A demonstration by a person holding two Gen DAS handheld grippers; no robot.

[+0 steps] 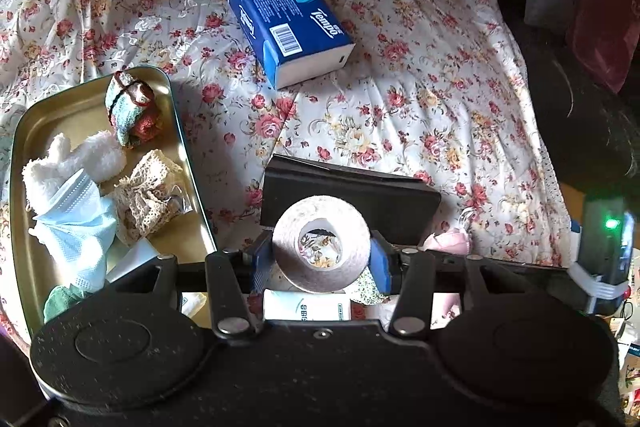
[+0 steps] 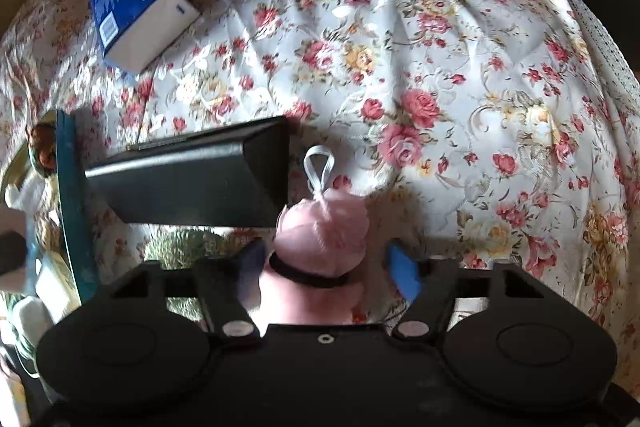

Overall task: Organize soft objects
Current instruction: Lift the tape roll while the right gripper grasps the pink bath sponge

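Left gripper [image 1: 322, 259]: blue pads clamped on a paper roll [image 1: 321, 245], held end-on above the cloth; floral print visible through its core.
Below roll: white packet [image 1: 307, 305] with green mark and printing too small to read, lying just under the fingers.
Right gripper [image 2: 336, 261]: fingers spread either side of a pink pouf [image 2: 324, 239]; right pad [image 2: 404, 269] stood clear of it, left side blurred. Pouf carried a black band and a white loop at its top.
Black box [image 1: 352, 197]: lay on the cloth just beyond both grippers, beside the tray.
Tray [image 1: 24, 131]: metal, at left. Held a knitted bundle [image 1: 132, 115], white fluffy cloth [image 1: 76, 159], lace piece [image 1: 148, 193], pale blue face mask [image 1: 78, 231].
Tissue pack [image 1: 288, 23]: blue, read "Tempo" on two faces, barcode on top; well apart from the tray, farther back.
Surface: floral cloth [image 1: 400, 87], white with red and yellow roses.
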